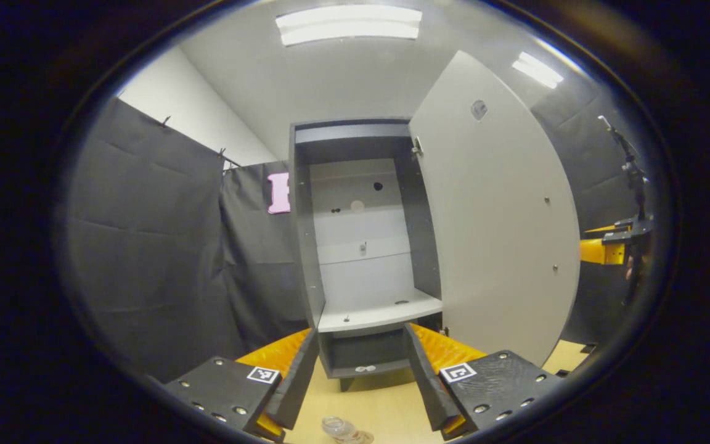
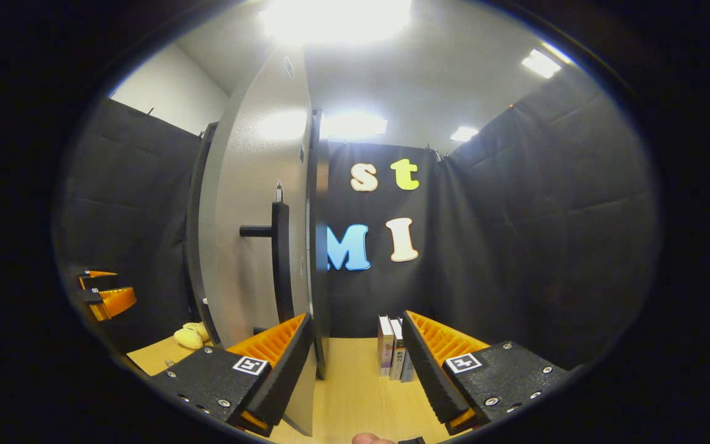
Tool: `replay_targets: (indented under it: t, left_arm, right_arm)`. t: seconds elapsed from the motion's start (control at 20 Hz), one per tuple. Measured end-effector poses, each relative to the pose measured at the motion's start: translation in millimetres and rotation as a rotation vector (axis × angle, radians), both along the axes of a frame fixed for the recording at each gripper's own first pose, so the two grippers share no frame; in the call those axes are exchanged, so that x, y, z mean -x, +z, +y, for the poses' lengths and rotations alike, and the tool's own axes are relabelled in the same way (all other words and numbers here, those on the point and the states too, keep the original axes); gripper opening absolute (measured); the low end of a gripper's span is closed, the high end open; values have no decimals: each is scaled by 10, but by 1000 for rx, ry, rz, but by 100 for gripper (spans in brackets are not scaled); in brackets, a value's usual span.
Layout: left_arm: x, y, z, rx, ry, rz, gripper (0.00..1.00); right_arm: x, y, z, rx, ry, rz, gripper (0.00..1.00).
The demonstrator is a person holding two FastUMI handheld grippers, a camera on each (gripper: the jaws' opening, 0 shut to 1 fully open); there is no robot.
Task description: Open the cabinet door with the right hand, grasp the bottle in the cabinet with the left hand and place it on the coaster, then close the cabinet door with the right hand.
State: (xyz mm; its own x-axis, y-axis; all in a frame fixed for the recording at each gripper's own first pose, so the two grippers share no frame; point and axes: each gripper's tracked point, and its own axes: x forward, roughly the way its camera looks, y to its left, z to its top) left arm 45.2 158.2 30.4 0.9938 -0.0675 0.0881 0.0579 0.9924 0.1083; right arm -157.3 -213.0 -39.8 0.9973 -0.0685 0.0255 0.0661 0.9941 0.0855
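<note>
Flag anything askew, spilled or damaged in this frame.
Nothing stands out. The cabinet door hangs open and intact, the table shows no spill, and the books stand upright.

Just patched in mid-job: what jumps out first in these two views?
The cabinet door stands swung wide, baring pale, mostly bare shelves. In the left gripper view a clear bottle sits low on the wooden table, between the open left gripper fingers. The open right gripper straddles the door's edge, by its black handle.
</note>
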Motion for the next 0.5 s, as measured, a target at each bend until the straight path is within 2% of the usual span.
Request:
replay_targets:
  t: [0.1,0.15,0.25,0.3,0.4,0.5]
  left_arm:
    - [12,13,5,27,-5,-13,79]
    - [10,17,6,32,-3,-20,84]
    - [21,17,-15,23,-10,-26,73]
    - [28,10,5,-4,1,-27,74]
    - [28,-6,-30,-51,2,-36,84]
    - [41,-40,-53,-12,-66,-39,84]
  right_arm:
    - [19,10,-1,1,-34,4,89]
    - [42,18,41,-2,-50,4,89]
    - [72,48,187,-3,-53,3,89]
    - [87,53,296,0,-41,4,89]
    - [99,71,563,10,-3,-1,89]
    - [93,109,861,12,35,-10,89]
